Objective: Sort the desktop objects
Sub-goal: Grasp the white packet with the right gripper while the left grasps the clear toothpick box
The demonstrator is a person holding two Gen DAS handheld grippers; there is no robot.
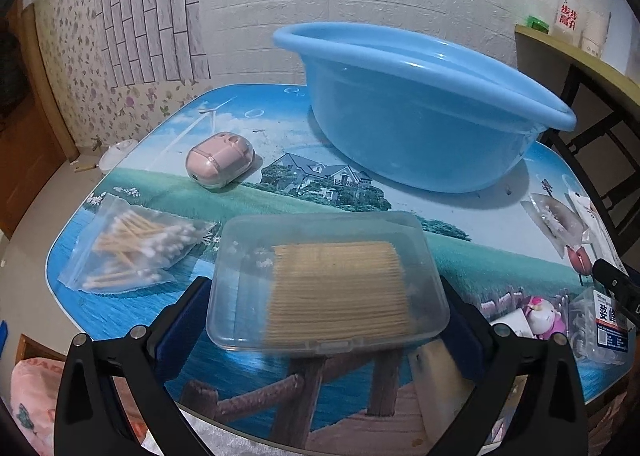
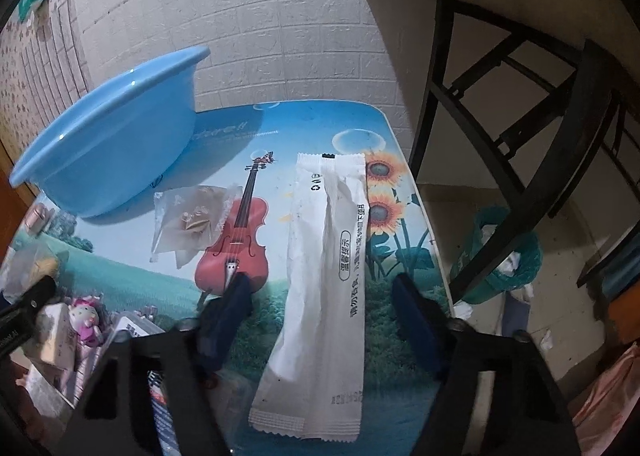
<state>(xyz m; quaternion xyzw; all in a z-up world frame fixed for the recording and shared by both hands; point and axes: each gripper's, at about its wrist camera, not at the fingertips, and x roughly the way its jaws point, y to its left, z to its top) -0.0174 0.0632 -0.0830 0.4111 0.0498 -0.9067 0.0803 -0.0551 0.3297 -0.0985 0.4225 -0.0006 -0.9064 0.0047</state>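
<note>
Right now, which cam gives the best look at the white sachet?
Right wrist view. The white sachet lies full length on the table between the right gripper fingers, which don't touch it; its printing is readable. The left wrist view shows only a sliver of it at the right edge.

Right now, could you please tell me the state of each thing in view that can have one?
Clear toothpick box: lid shut, gripped.
Left gripper: shut on the box.
Right gripper: open, astride the white sachet, pads apart from it.
White sachet: sealed, flat on the table.
Blue basin: upright.
Cotton swab bag: lying flat.
Pink case: closed.
</note>
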